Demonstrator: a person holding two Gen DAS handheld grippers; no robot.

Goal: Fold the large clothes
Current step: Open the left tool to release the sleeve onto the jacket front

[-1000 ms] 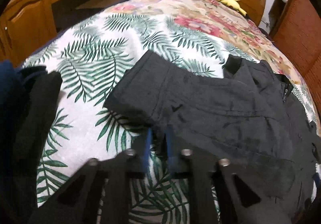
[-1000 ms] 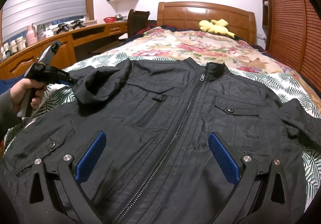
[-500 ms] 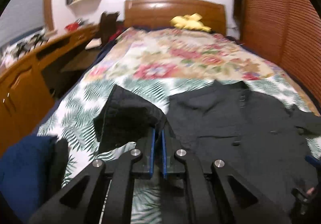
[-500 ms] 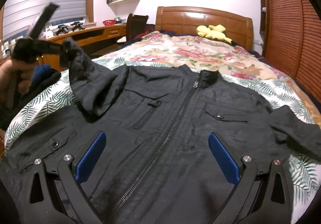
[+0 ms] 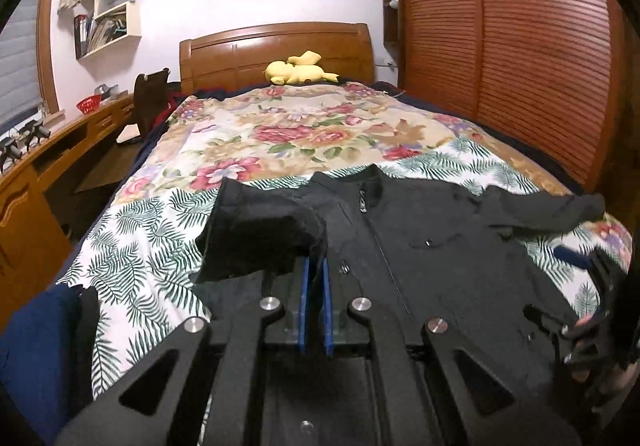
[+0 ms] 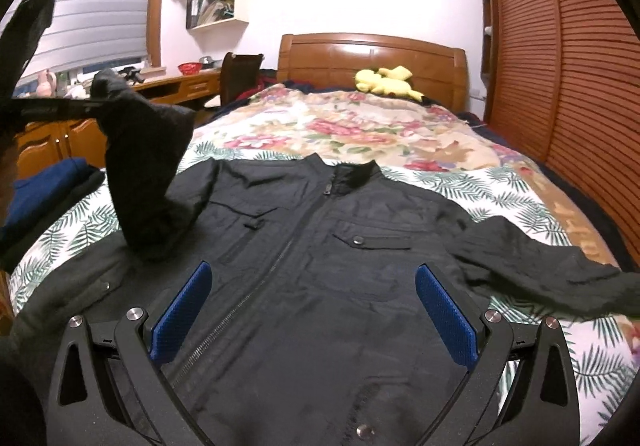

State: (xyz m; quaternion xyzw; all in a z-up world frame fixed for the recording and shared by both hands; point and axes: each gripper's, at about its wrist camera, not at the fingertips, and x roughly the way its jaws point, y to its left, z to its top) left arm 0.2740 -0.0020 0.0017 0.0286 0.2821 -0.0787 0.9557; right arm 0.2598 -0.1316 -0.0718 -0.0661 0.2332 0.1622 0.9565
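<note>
Folded pile [image 6: 48,198]: dark blue and black clothes stacked at the bed's left edge
Left gripper [image 5: 314,278]: blue pads pinched together on the cuff of the lifted sleeve [image 6: 140,166], which hangs raised above the jacket's left side
Jacket [image 6: 320,266]: black, zipped, front up, spread across the foot end of the bed [image 6: 360,126], collar toward the headboard
Right gripper [image 6: 316,310]: 2 blue pads spread wide, holding nothing, poised over the jacket's lower front
Other sleeve [image 6: 560,270]: stretched flat toward the bed's right edge
Yellow plush toy [image 6: 384,80]: by the headboard
</note>
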